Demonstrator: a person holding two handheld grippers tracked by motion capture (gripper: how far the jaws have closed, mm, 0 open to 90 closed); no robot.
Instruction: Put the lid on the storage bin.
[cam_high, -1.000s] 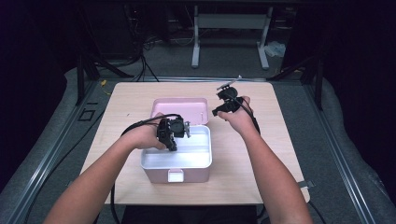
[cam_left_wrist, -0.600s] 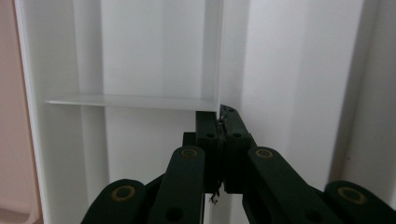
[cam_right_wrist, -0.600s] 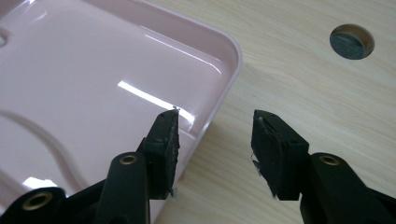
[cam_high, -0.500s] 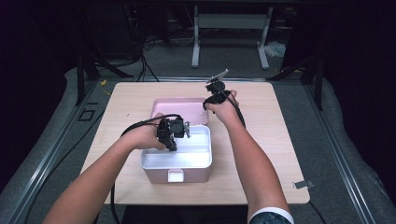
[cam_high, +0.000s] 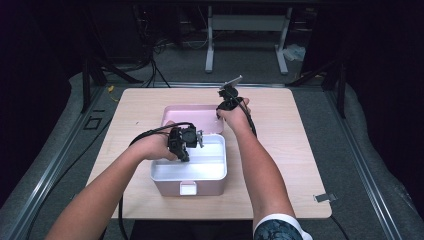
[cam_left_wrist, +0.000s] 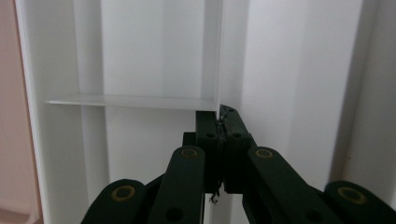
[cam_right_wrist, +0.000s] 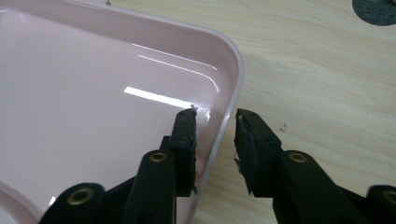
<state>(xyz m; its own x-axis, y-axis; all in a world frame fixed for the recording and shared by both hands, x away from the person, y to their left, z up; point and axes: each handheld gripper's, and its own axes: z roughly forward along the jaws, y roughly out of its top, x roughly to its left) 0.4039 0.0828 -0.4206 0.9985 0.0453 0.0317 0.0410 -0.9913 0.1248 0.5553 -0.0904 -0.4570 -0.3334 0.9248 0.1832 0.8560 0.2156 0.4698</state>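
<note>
Two views: right tool (cam_right_wrist: 214, 122) astride lid rim (cam_right_wrist: 232, 88), left tool (cam_left_wrist: 222, 116) pinching divider (cam_left_wrist: 212, 56).

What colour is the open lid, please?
Pale pink; the lid shows best in the right gripper view.

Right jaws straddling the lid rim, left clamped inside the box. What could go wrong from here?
1. The right gripper is open across the pink lid rim near a rounded corner; closing there may slip off.
2. The left gripper is shut on a thin white divider; pulling could flex it or shift the box.
</note>
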